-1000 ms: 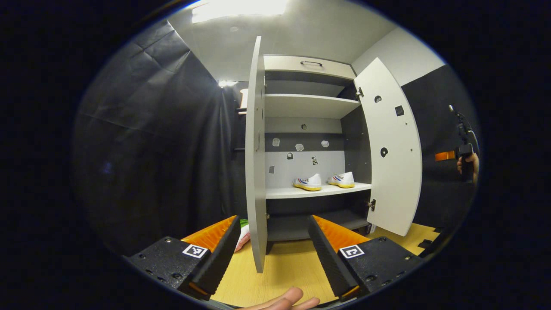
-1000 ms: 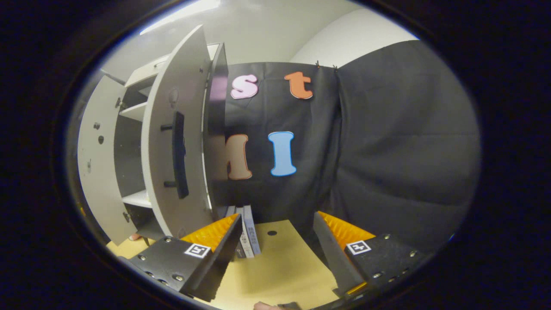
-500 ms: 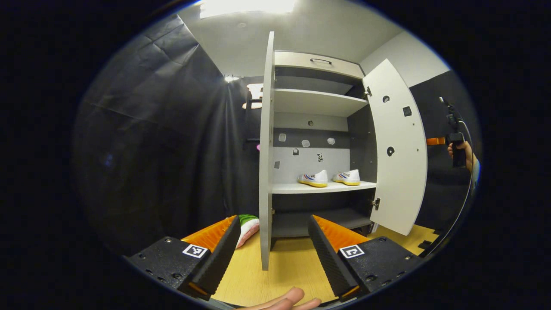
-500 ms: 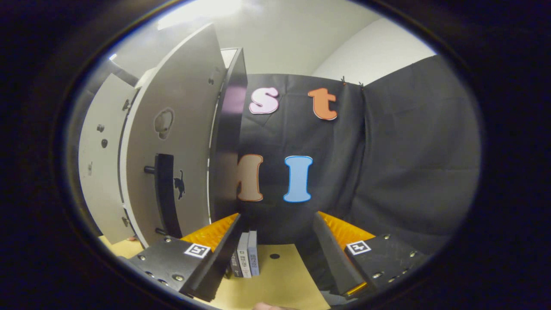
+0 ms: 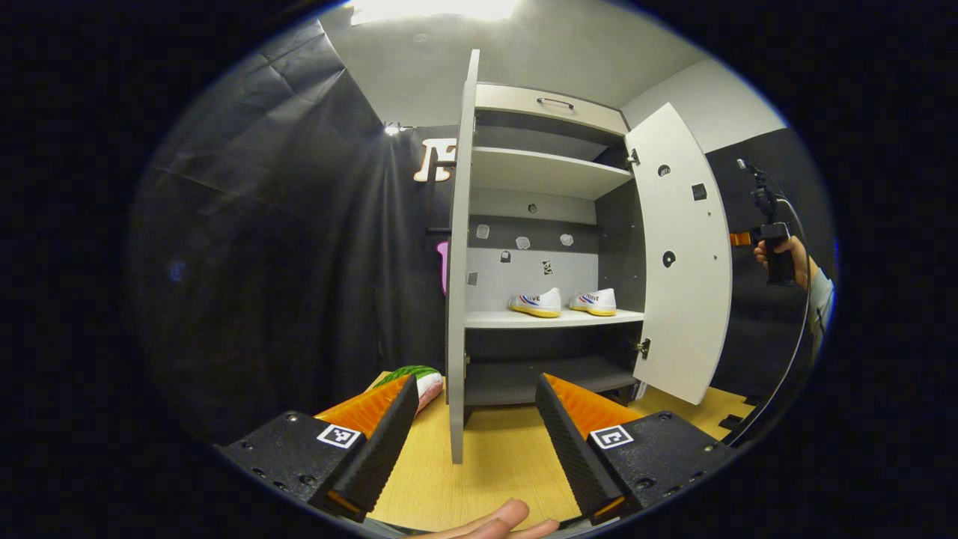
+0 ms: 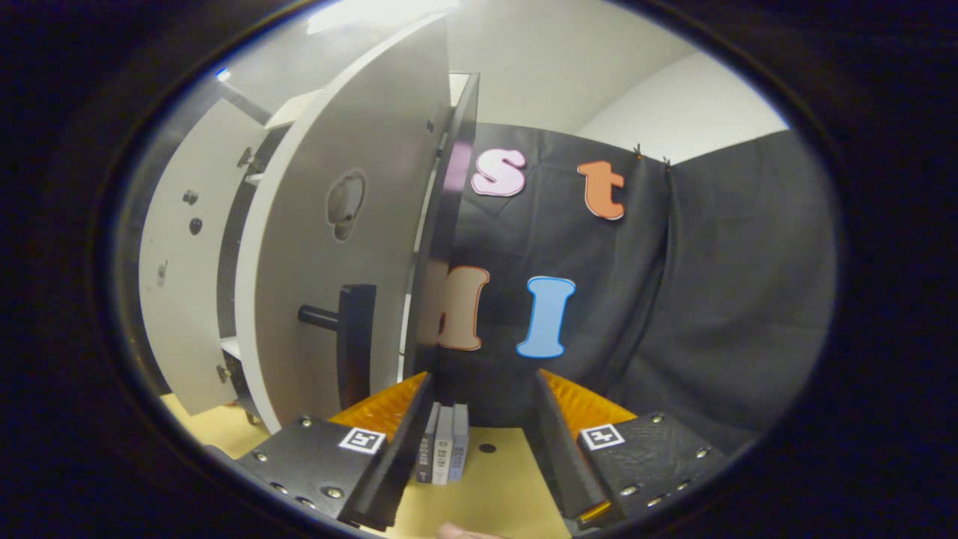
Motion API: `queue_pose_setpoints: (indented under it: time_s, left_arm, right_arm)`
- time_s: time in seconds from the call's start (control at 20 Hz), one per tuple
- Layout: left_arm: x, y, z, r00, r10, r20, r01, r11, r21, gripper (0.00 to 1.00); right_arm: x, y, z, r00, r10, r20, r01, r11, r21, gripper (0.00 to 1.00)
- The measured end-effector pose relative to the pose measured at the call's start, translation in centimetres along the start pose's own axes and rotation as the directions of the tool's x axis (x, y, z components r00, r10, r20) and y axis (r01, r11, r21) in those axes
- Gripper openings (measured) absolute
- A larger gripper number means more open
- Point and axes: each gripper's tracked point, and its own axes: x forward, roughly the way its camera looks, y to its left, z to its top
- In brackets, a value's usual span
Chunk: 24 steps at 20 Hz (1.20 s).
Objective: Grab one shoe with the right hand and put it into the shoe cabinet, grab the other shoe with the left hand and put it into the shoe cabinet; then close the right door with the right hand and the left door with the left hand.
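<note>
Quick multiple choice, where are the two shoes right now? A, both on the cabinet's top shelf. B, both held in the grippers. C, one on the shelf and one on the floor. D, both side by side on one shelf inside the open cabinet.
D: in the left gripper view both shoes sit side by side on the middle shelf of the shoe cabinet, whose two doors stand open, and the left gripper is open and empty.

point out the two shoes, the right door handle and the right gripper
left shoe [image 5: 537, 302], left gripper view, on its white side.
right shoe [image 5: 595, 301], left gripper view, on its white upper.
right door handle [image 6: 355, 340], right gripper view, on the dark bar.
right gripper [image 6: 479, 442], right gripper view, midway between its fingertips.
</note>
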Motion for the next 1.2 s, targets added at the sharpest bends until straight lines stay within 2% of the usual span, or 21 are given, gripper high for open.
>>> queue_pose_setpoints:
  time_s: [0.1,0.15,0.3,0.45,0.65,0.85,1.0,1.1,1.15,1.2]
  left_arm:
    - [-0.2,0.4,0.2,1.0,0.008,0.014,-0.008,1.0,-0.006,0.95]
    - [-0.2,0.6,0.1,1.0,0.01,0.014,-0.01,1.0,-0.009,0.95]
    - [-0.2,0.8,-0.2,1.0,0.012,0.005,-0.011,1.0,-0.023,0.95]
    - [-0.4,0.9,-0.5,1.0,0.014,-0.003,-0.014,1.0,-0.025,0.95]
    - [-0.1,0.9,-0.9,1.0,0.023,-0.021,-0.024,0.999,-0.027,0.95]
    - [-0.1,1.7,-0.5,0.999,0.035,-0.018,-0.035,0.999,-0.015,0.96]
    - [-0.2,2.3,-0.1,0.999,0.048,-0.013,-0.048,0.999,-0.008,0.95]
    - [-0.3,2.5,-0.1,0.999,0.053,-0.013,-0.053,0.999,-0.001,0.99]
    - [-0.6,2.7,0.0,0.998,0.057,-0.011,-0.057,0.998,0.0,0.95]
    - [-0.8,2.9,0.0,0.998,0.063,-0.013,-0.063,0.998,0.002,0.92]
  right_arm:
    - [-0.2,-0.2,0.4,0.999,-0.043,0.002,0.043,0.999,-0.017,0.77]
    - [-0.3,-0.3,0.3,0.998,-0.057,-0.005,0.057,0.998,-0.011,0.8]
    - [-0.7,0.0,0.2,0.998,-0.066,-0.019,0.066,0.998,0.007,0.77]
    - [-0.9,2.0,0.0,0.999,-0.025,-0.027,0.026,0.998,0.059,0.8]
    - [-1.0,7.4,0.3,0.997,0.071,-0.031,-0.066,0.987,0.144,0.77]
    - [-0.4,11.5,1.3,0.997,0.08,-0.021,-0.075,0.983,0.167,0.8]
    - [0.3,15.1,1.2,0.994,0.104,-0.021,-0.098,0.978,0.186,0.77]
    - [0.6,17.7,1.1,0.989,0.146,-0.014,-0.14,0.968,0.21,0.89]
    - [0.3,18.7,0.8,0.987,0.157,-0.019,-0.15,0.967,0.207,0.96]
    - [0.2,18.9,0.8,0.989,0.145,-0.017,-0.139,0.972,0.19,0.96]
